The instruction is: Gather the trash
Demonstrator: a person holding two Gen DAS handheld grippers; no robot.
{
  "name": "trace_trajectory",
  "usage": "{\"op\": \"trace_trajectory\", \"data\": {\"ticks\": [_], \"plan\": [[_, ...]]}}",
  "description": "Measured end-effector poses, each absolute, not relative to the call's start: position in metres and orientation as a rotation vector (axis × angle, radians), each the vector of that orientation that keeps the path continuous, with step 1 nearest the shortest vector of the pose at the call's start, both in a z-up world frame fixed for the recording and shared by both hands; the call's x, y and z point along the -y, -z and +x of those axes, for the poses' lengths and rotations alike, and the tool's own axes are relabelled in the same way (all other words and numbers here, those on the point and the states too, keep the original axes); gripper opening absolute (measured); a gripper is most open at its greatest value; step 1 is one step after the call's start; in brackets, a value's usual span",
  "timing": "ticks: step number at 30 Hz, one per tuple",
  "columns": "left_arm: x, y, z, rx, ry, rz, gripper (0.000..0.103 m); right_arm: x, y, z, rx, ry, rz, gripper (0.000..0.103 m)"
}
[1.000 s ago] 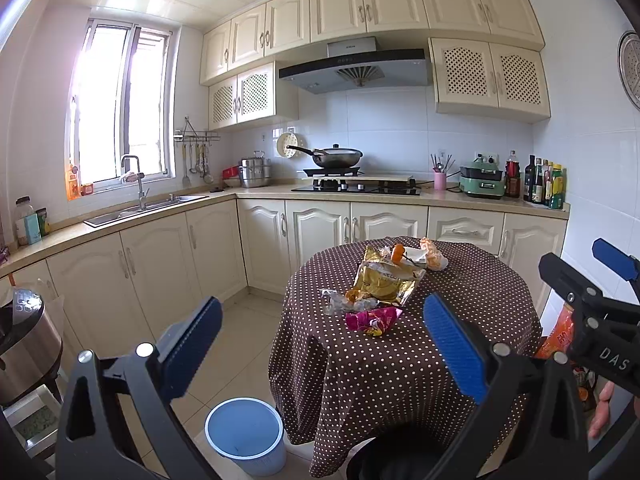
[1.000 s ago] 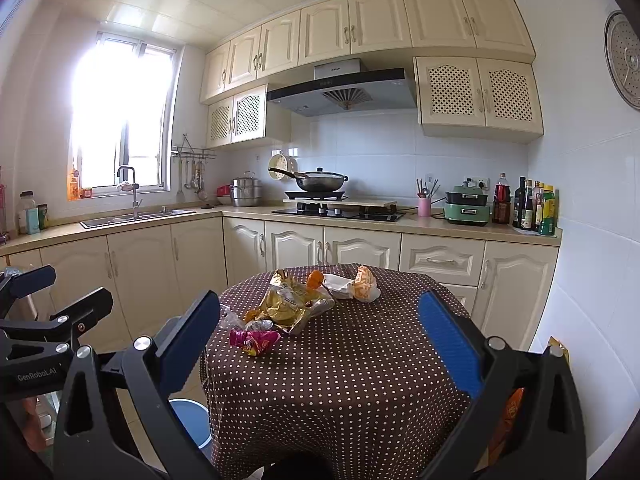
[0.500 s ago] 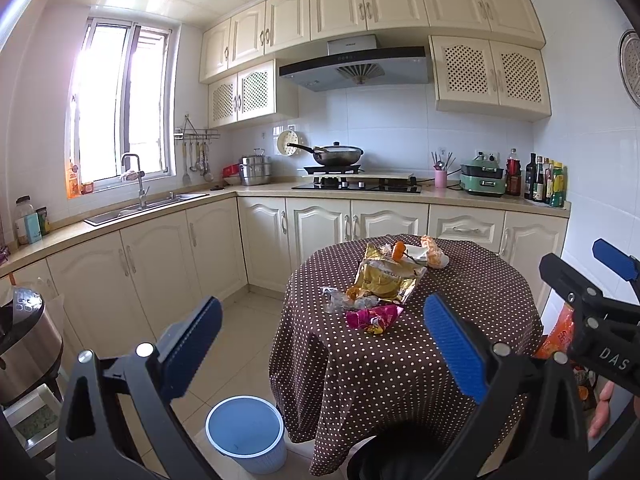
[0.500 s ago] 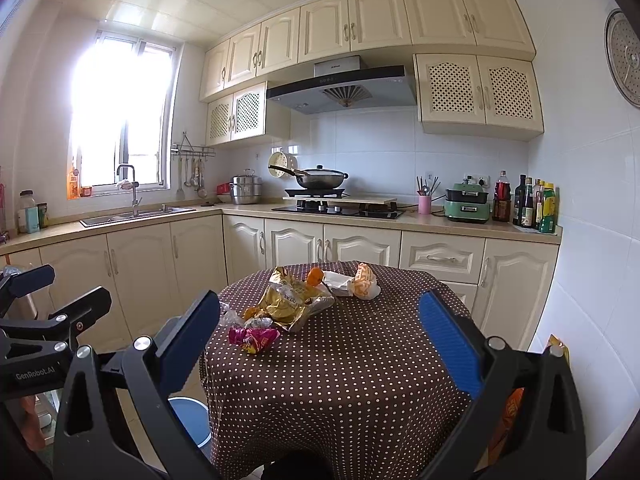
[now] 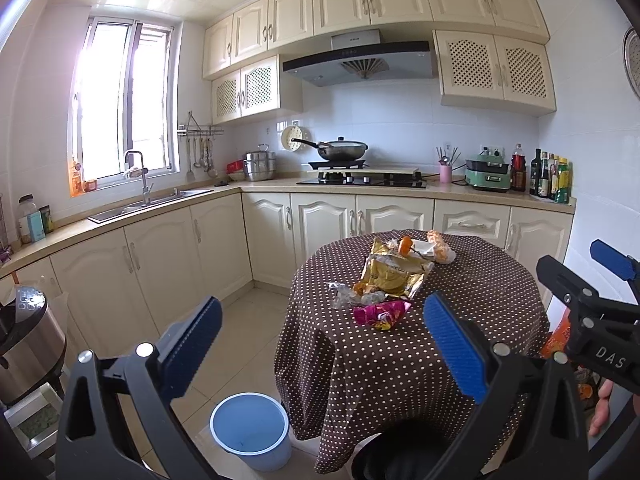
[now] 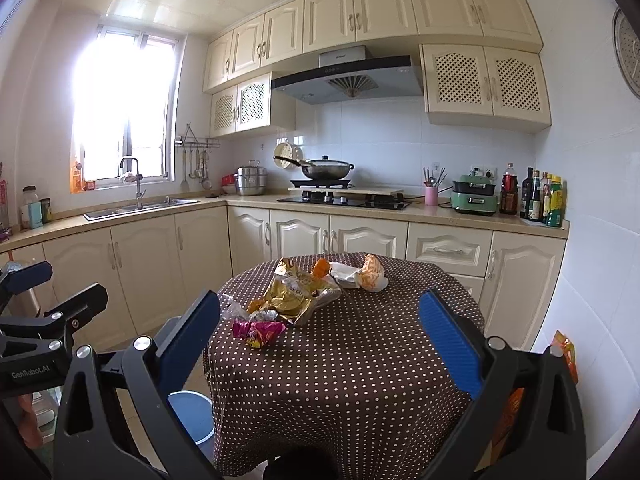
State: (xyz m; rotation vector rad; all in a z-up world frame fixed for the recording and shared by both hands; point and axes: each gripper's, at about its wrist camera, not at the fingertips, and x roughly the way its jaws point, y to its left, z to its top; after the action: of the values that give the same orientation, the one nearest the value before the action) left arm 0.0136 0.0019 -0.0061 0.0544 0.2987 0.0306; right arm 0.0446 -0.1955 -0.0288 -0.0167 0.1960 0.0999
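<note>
Left tool point(image 5: 320, 344) & right tool point(image 6: 320, 340): black frames; blue ribbed pads; silver screws; "DAS", "GenRobot.AI" markings

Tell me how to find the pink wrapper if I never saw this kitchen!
Find the round table with the brown polka-dot cloth in the middle of the kitchen. A pile of trash sits on it, and the pink wrapper lies at the pile's near end, next to the big gold bag. It is the only bright pink piece; the rest are gold, clear, white or orange.

tables point(image 6: 360, 360): 1 | blue bins point(image 5: 250, 432): 1 | gold bags point(image 6: 292, 298): 1 | pink wrappers point(image 6: 258, 330): 1 | woks point(image 5: 342, 150): 1
</note>
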Motion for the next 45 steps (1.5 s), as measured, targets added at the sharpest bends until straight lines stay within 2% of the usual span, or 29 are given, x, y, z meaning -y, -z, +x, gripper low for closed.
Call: {"op": "trace_trajectory", "data": {"ticks": [16, 29, 32, 36, 40, 43, 45], "plan": [[-0.027, 0.045, 0.096, -0.491, -0.024, -0.009, 0.098, 0.204, 0.061, 0.119, -0.337, -0.080, 0.010, 0.096], [0.028, 0.096, 0.207, -0.654, 0.155, -0.012, 0.098, 0.236, 0.110, 0.202, -0.481, -0.041, 0.089, 0.096], [0.043, 0.113, 0.235, -0.705, 0.202, -0.013, 0.087, 0.243, 0.119, 0.216, -0.506, -0.034, 0.108, 0.096], [0.055, 0.132, 0.262, -0.751, 0.219, -0.006, 0.081, 0.248, 0.124, 0.229, -0.523, -0.033, 0.122, 0.096], [0.061, 0.143, 0.277, -0.781, 0.226, 0.003, 0.061, 0.246, 0.127, 0.237, -0.534, -0.041, 0.124, 0.096], [0.060, 0.147, 0.284, -0.793, 0.252, -0.016, 0.049, 0.243, 0.130, 0.242, -0.544, -0.048, 0.122, 0.096], [0.057, 0.145, 0.282, -0.787, 0.262, -0.031, 0.047, 0.240, 0.130, 0.245, -0.551, -0.054, 0.120, 0.096]]}}
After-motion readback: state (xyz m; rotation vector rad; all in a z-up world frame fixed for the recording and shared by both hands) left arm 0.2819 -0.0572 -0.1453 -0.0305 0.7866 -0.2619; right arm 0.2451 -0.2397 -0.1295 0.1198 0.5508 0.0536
